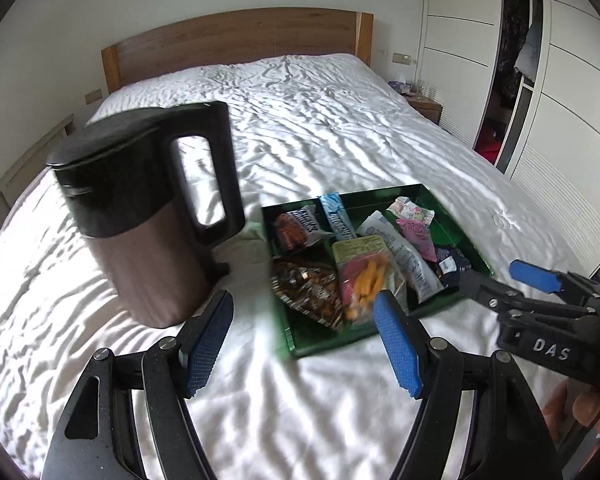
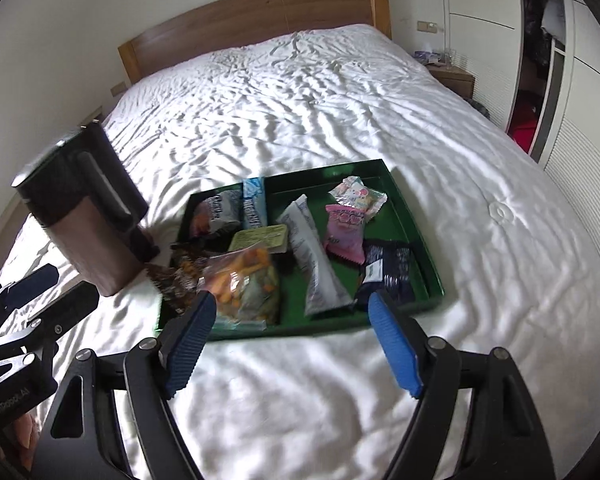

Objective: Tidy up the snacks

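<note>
Bed [image 2: 340, 100] with white quilt: green tray [image 2: 428, 264] of snacks [image 2: 244, 280] at 12 o'clock. Left gripper [image 1: 304, 340] and right gripper [image 2: 292, 336] fingers released, empty. Risk: kettle [image 1: 148, 216] at 10 o'clock may topple on soft bedding.

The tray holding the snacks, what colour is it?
Dark green tray; the right wrist view shows it best.

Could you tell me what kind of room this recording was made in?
Most likely a bedroom in a home: a large bed with white bedding and a wooden headboard, a small bedside table, and a tall white wardrobe with clothes hanging inside.
</note>
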{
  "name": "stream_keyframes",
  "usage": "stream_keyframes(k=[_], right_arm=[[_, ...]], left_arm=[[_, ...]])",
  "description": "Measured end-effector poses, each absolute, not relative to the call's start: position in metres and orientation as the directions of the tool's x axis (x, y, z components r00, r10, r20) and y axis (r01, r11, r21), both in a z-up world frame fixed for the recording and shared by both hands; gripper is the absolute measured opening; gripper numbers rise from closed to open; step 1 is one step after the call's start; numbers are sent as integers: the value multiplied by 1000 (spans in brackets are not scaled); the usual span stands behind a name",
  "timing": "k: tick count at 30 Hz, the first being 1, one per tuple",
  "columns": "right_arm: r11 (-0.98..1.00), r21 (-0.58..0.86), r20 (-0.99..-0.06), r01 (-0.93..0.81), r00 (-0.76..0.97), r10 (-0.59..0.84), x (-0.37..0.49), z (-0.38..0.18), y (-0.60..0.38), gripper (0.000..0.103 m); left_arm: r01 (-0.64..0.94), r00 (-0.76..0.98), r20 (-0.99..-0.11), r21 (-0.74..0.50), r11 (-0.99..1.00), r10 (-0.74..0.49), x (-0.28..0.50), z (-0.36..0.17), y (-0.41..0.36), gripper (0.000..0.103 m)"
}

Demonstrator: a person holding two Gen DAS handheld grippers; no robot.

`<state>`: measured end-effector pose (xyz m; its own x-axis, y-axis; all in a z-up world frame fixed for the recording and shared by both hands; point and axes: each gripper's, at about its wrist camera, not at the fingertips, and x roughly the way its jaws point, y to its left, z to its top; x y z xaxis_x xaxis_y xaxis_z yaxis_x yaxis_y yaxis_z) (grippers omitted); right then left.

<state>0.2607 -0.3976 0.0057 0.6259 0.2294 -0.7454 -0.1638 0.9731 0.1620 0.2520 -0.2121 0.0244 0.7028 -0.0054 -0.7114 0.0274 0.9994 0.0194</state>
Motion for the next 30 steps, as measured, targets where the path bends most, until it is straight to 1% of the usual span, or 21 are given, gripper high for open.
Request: stream_keyframes(k=[6,11,15,18,24,30], right_arm=[[976,141,-693,-163,688,215,189,40,-368,103],[972,118,-656,-205,718,231,130,66,-337,103],[966,90,-632,-242,736,243,88,82,-314,103],[962,40,-612,-270,755,237,56,95,-296,103],[957,-8,-595,-290,770,229,7,113,-276,103],[971,-20,-589,-238,788,181,-23,118,-284,103]], left_arm=[[31,741,-671,55,998,14,192,50,-180,67],[67,757,-652,22,998,-37,141,72,-147,67],[47,769,-639,49,998,-5,105,83,-127,67],[26,777,-629,49,998,10,80,88,-109,67],[-2,796,-605,30,1000,19,34,101,-76,67],[27,811,-584,14,1000,-14,10,110,-68,67]])
